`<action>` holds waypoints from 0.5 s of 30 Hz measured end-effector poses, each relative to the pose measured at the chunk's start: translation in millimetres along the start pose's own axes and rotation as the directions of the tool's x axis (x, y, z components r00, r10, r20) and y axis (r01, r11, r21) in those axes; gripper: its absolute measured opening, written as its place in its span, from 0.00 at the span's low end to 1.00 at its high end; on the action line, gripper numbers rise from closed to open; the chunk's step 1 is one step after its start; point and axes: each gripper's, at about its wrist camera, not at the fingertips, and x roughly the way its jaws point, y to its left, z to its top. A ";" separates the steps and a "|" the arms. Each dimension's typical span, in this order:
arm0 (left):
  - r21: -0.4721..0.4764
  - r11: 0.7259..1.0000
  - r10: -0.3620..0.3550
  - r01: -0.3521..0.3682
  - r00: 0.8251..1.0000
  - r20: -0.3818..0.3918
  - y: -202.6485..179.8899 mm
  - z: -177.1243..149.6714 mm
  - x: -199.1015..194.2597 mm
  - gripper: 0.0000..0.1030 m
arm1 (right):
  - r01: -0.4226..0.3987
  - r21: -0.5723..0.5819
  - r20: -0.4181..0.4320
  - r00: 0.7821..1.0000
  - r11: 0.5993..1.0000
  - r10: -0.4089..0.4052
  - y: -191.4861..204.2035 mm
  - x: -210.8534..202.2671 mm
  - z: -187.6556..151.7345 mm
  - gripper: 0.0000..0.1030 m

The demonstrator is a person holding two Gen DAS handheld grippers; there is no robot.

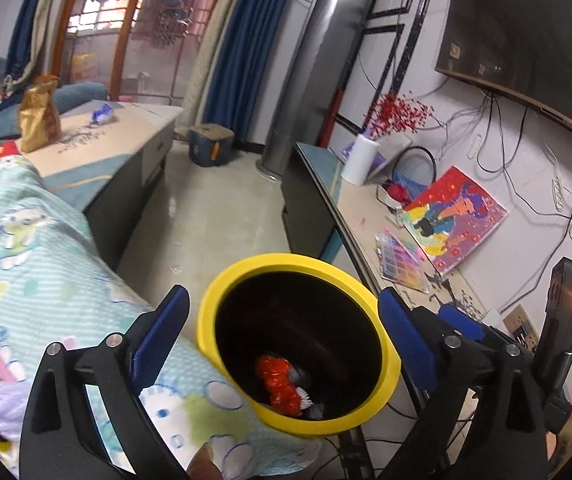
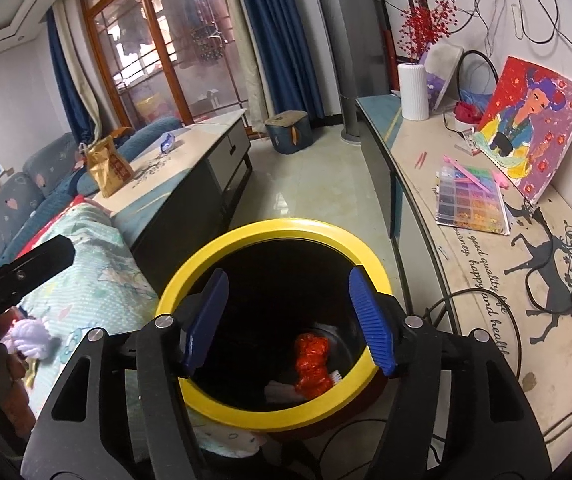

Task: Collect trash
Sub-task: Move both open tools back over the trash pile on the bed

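Note:
A bin with a yellow rim and a dark inside stands on the floor just below both grippers. At its bottom lie a crumpled red wrapper and a white scrap. My left gripper hangs over the bin's mouth, jaws spread wide with nothing between the blue pads. My right gripper is also over the mouth, open and empty. In the left wrist view the right gripper's blue fingertip shows at the bin's right.
A patterned green blanket lies left of the bin. Behind it stands a low table with a gold bag and a blue wrapper. A cabinet with a painting, vase and cables runs along the right.

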 end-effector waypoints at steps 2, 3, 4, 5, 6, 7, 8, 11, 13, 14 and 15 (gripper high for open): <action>-0.009 1.000 0.019 -0.019 1.000 0.023 4.8 0.8 -13.0 0.92 | -0.011 -0.008 0.005 1.000 1.000 0.011 4.0 -2.9 0.2 0.57; -0.014 1.000 0.029 -0.028 0.999 0.036 7.1 1.1 -19.1 0.92 | -0.016 -0.014 0.009 1.000 1.000 0.016 7.1 -4.9 0.3 0.57; -0.019 0.999 0.036 -0.036 0.998 0.045 9.4 1.1 -23.8 0.92 | -0.023 -0.018 0.012 1.000 1.000 0.023 9.8 -6.5 0.7 0.58; -0.025 0.999 0.045 -0.044 0.997 0.055 11.4 1.8 -29.3 0.93 | -0.028 -0.021 0.014 1.000 0.999 0.028 11.6 -7.5 0.7 0.58; -0.032 0.998 0.057 -0.055 0.996 0.070 14.2 2.0 -36.6 0.93 | -0.036 -0.027 0.016 0.999 0.999 0.036 14.5 -9.1 1.3 0.58; -0.037 0.997 0.067 -0.064 0.995 0.079 16.4 2.4 -41.8 0.93 | -0.042 -0.031 0.017 0.999 0.999 0.042 16.7 -10.7 1.3 0.59; -0.042 0.996 0.078 -0.075 0.993 0.090 18.9 2.1 -47.3 0.93 | -0.048 -0.035 0.019 0.999 0.998 0.049 19.4 -12.3 1.4 0.59; -0.057 0.992 0.116 -0.110 0.985 0.125 26.3 2.7 -65.2 0.93 | -0.070 -0.050 0.021 0.997 0.996 0.071 28.4 -17.3 1.5 0.59; -0.065 0.990 0.137 -0.128 0.980 0.144 30.9 3.3 -76.0 0.93 | -0.086 -0.060 0.023 0.996 0.995 0.087 35.7 -20.8 1.0 0.60; -0.069 0.988 0.145 -0.136 0.978 0.152 33.8 3.2 -81.0 0.93 | -0.098 -0.066 0.023 0.995 0.993 0.100 39.9 -22.2 0.6 0.60; -0.074 0.986 0.158 -0.148 0.974 0.161 36.5 3.1 -87.0 0.93 | -0.107 -0.071 0.022 0.994 0.992 0.108 43.4 -23.2 0.3 0.60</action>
